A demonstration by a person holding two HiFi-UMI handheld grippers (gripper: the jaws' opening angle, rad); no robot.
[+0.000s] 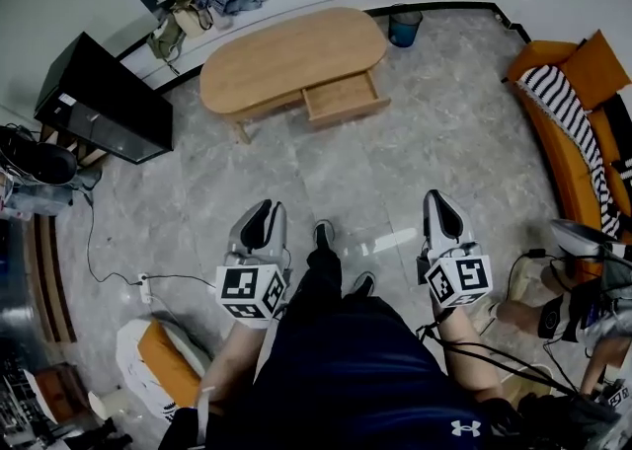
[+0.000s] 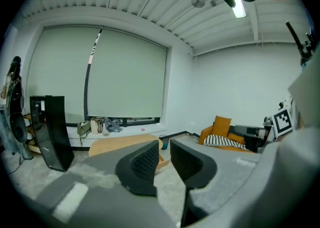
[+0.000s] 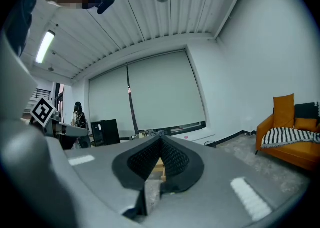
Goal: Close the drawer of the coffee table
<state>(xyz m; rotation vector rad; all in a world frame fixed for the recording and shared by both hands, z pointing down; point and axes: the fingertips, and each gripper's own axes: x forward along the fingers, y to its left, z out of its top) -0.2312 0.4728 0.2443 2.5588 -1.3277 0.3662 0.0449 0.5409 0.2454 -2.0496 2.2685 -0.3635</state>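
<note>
Nothing of the closing is done yet; the drawer point(image 1: 344, 96) stands pulled out from the front of the oval wooden coffee table point(image 1: 286, 58), far across the grey stone floor point(image 1: 395, 172) from the person; everything is left, by my reckoning: the walk over, a contact with the drawer front and the push home.

The left gripper point(image 1: 262, 224) hangs low beside the person's legs, its jaws a narrow gap apart with nothing between them; the right gripper point(image 1: 441, 213) is level with it on the other side, jaws pressed together and empty.

Only the head view shows the drawer's open box and how far off the grippers are; the left gripper view shows the table top low down and the orange sofa point(image 2: 220, 139), but its jaws cover the drawer; the right gripper view alone shows a second person point(image 3: 78, 117) standing at the far left.
</note>
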